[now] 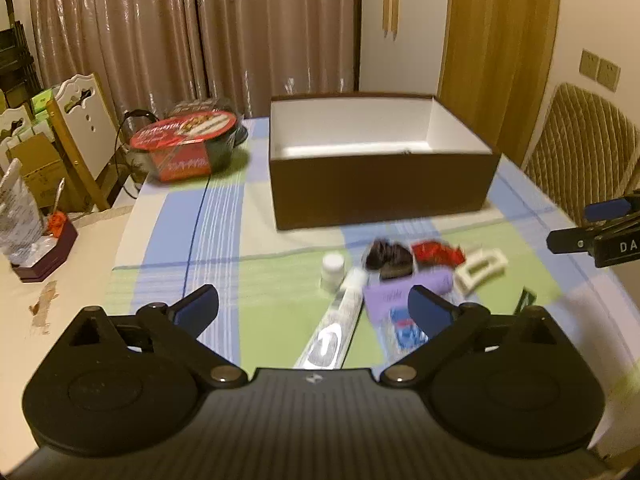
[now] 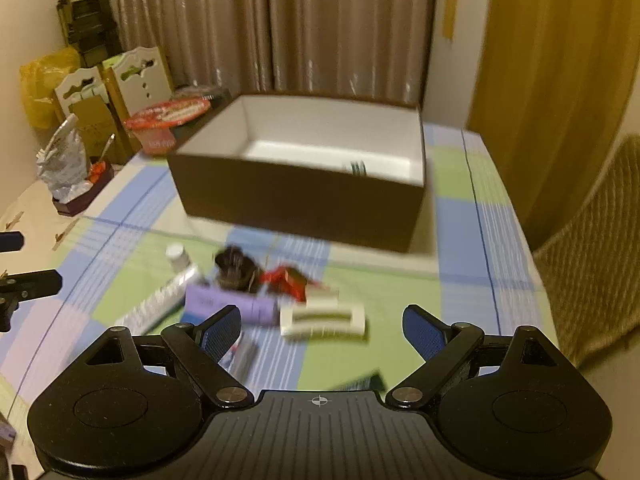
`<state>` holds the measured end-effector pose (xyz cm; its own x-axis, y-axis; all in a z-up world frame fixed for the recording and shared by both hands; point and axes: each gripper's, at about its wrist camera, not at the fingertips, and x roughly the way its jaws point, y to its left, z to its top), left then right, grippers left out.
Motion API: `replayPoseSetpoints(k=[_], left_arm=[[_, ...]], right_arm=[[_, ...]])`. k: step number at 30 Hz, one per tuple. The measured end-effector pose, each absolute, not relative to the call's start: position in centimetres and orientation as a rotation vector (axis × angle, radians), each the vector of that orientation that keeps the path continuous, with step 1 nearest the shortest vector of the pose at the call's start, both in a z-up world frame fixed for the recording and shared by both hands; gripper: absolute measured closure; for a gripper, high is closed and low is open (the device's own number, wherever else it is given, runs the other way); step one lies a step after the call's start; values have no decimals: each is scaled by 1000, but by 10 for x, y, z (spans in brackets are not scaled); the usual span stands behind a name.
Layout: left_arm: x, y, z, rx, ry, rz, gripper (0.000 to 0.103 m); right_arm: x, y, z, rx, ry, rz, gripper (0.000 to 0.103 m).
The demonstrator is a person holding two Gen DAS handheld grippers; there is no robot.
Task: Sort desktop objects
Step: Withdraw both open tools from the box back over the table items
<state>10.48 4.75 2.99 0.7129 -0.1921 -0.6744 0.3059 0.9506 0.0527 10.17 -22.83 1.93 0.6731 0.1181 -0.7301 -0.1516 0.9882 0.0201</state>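
One brown box [image 1: 380,196], one white bottle [image 1: 333,266], one toothpaste tube [image 1: 336,320], one white hair clip [image 2: 322,317] (blurred), one noodle bowl [image 1: 188,146]

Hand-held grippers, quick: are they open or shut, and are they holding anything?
Left hand-held gripper: open, holding nothing.
Right hand-held gripper: open, holding nothing.

A lived-in home dining room is indicated. A table [image 1: 168,216] is covered with a checked blue, green and white cloth. Behind the table, floor-length satin curtains [image 1: 192,28] are hung; to its right a woven chair [image 1: 580,148] is seen below wall sockets [image 1: 599,69]. Left of the table, carved white chair backs [image 1: 82,120] and cardboard boxes [image 1: 38,168] are crowded. An instant-noodle bowl [image 1: 188,144] is set at the table's far left corner.
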Motion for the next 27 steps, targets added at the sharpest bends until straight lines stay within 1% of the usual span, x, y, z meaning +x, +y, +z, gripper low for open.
replayPoseSetpoints(k=[4, 12, 27], left_arm=[[85, 54, 30, 244, 702, -253, 1], [68, 72, 29, 200, 719, -251, 1], [64, 65, 24, 177, 728, -290, 1]], right_arm=[[80, -230, 13, -3, 830, 113, 13], [57, -235, 7, 14, 849, 56, 13], [56, -228, 8, -11, 854, 53, 13]])
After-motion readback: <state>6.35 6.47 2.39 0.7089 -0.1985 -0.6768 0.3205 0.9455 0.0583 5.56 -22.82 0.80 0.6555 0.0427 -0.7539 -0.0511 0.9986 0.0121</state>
